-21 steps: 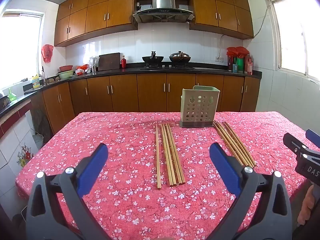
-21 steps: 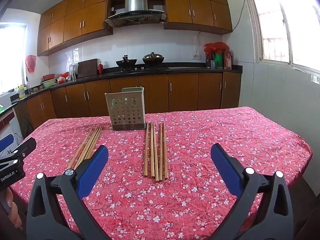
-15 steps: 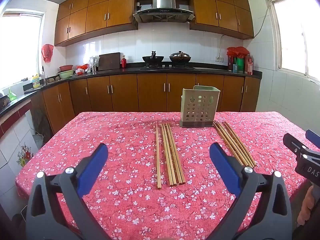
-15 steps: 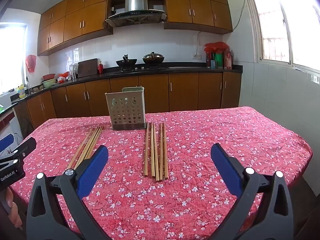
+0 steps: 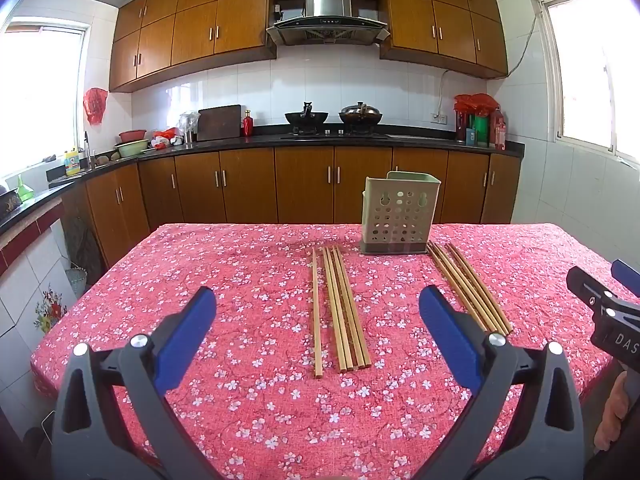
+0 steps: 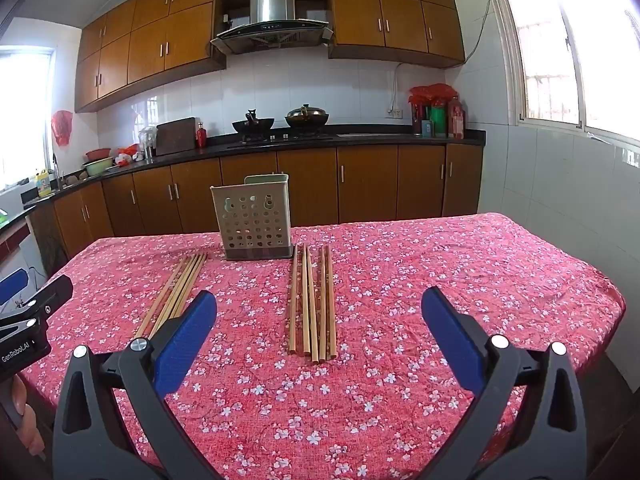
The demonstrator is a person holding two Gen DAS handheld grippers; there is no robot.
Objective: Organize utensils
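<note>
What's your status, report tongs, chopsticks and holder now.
Left tongs open, empty; right tongs open, empty. Two chopstick bundles flat on the tablecloth, one each side of the upright holder. Nothing in the way.

Kitchen, daylit: ahead of the tool, brown wood cabinets below a black counter, matching wall cabinets and a steel range hood on white tiled walls. Bright windows stand far left and far right of the tool. Surface below the tool wears a red floral cloth.
</note>
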